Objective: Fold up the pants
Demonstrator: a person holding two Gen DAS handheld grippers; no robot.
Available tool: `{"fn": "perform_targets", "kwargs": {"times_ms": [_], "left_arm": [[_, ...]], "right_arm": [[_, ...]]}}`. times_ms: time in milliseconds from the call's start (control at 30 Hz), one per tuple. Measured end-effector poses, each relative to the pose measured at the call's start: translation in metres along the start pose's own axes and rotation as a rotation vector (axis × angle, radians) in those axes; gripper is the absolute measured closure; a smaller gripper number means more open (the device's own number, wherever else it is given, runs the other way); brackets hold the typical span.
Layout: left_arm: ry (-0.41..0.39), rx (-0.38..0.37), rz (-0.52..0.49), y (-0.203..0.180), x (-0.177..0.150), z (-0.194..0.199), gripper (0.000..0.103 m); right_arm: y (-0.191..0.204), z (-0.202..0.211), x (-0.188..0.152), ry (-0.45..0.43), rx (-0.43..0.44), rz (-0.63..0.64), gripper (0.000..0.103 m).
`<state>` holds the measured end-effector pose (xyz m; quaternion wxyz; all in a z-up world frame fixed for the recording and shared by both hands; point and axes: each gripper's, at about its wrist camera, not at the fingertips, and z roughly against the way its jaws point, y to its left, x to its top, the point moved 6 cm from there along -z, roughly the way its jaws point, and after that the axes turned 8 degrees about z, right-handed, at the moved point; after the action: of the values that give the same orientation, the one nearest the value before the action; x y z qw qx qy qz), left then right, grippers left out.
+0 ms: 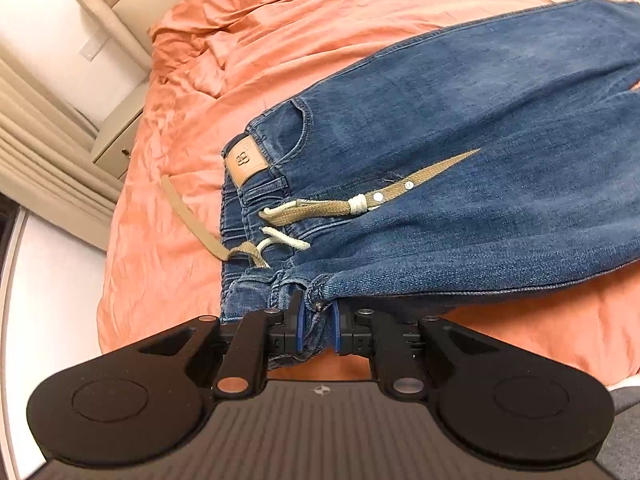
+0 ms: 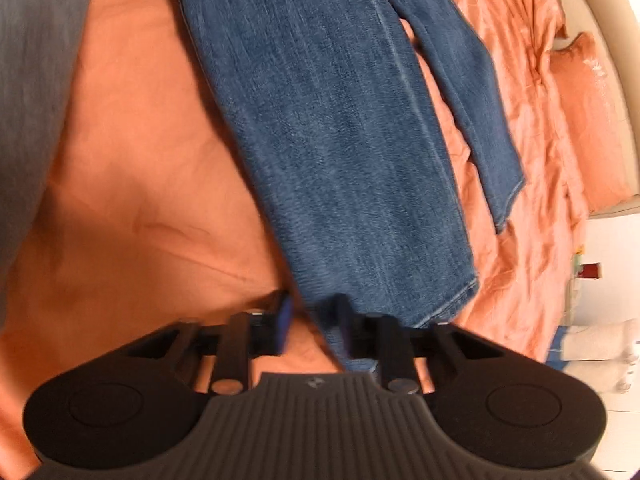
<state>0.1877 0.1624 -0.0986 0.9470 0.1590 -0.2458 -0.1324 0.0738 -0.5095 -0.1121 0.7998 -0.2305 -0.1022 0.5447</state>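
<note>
My left gripper (image 1: 318,320) is clamped on the jeans (image 1: 460,140), its blue pads pinching a bunched bit of the waistband at the near edge. My right gripper (image 2: 314,320) has its jaws apart: the near corner of the wider leg (image 2: 340,140) lies against one finger, bare sheet shows in the gap, and the view is blurred. The jeans lie flat, waist by the left gripper, legs running away from it. A tan leather patch (image 1: 246,162) sits on the waistband, and a tan woven belt (image 1: 320,208) with white cord crosses the front of the jeans, one end trailing off onto the bedding. The narrower leg (image 2: 472,112) splays out just beside the wider one. Under the jeans is a creased orange bedsheet (image 1: 280,32). Beyond the jeans' hems lies an orange pillow (image 2: 588,120). Past the waist end stand a cream padded headboard (image 1: 120,0) and a cream bedside cabinet (image 1: 114,148); its drawer is closed, so I cannot tell what it holds. A pale floor (image 1: 52,300) shows below the bed's edge on the waist side.
</note>
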Motion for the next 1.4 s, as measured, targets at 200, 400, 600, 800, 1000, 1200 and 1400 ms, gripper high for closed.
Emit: {"fn": "perform_targets", "kwargs": {"times_ms": [200, 400, 600, 800, 1000, 1200, 1400], "left_arm": [[-0.058, 0.008, 0.052, 0.008, 0.002, 0.011, 0.089], [-0.145, 0.027, 0.095, 0.028, 0.043, 0.028, 0.089], [-0.190, 0.065, 0.131, 0.045, 0.111, 0.011, 0.089], [-0.146, 0.093, 0.130, 0.044, 0.170, -0.050, 0.089], [-0.056, 0.079, 0.132, 0.034, 0.199, -0.127, 0.089], [0.033, 0.082, 0.075, 0.015, 0.201, -0.193, 0.088], [0.055, 0.087, 0.062, 0.005, 0.195, -0.217, 0.088]], "right_arm": [[-0.037, 0.025, -0.004, -0.049, -0.136, -0.177, 0.103], [-0.119, 0.060, 0.010, -0.100, -0.282, -0.309, 0.103], [-0.219, 0.036, 0.041, -0.079, -0.336, -0.400, 0.103], [-0.288, -0.026, 0.091, -0.025, -0.327, -0.449, 0.103], [-0.317, -0.115, 0.132, 0.049, -0.252, -0.449, 0.103], [-0.316, -0.189, 0.151, 0.105, -0.175, -0.424, 0.103], [-0.305, -0.241, 0.166, 0.140, -0.129, -0.397, 0.103]]}}
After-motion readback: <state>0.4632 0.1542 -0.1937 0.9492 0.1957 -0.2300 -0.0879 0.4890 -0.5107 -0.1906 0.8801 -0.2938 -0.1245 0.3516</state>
